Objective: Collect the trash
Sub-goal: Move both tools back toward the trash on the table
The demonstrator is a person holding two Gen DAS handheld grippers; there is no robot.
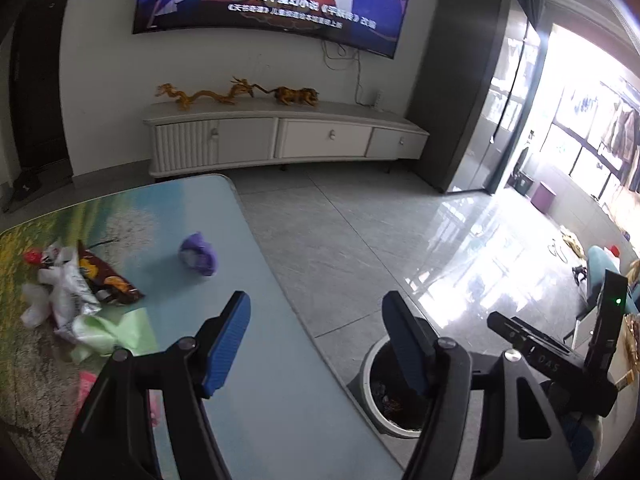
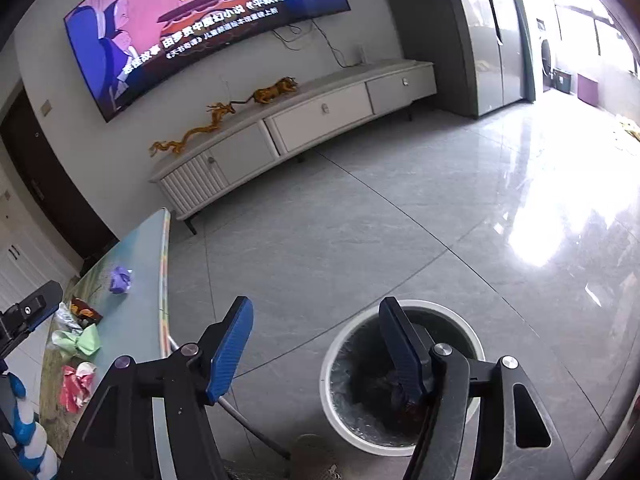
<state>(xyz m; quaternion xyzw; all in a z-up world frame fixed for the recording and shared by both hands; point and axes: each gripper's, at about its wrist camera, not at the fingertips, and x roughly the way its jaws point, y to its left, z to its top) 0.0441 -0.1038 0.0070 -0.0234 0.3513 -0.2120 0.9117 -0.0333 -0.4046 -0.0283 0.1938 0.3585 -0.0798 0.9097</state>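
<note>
Grey floor holds the bin (image 2: pixel 400 380) under the right gripper (image 2: pixel 316 348); wrappers (image 1: pixel 80 284) lie on the bench (image 1: pixel 256 360) left of the left gripper (image 1: pixel 316 344); both jaws gape empty.

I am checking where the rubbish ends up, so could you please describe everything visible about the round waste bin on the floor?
The waste bin is a round, open-topped tub with a white rim and outer wall, seemingly plastic, and a dark crinkly liner. It stands upright on the grey tiled floor, beside the table edge. Dark crumpled rubbish with reddish bits lies at its bottom. Nothing visibly touches it; one finger of the right hand-held gripper overlaps it in view.
</note>
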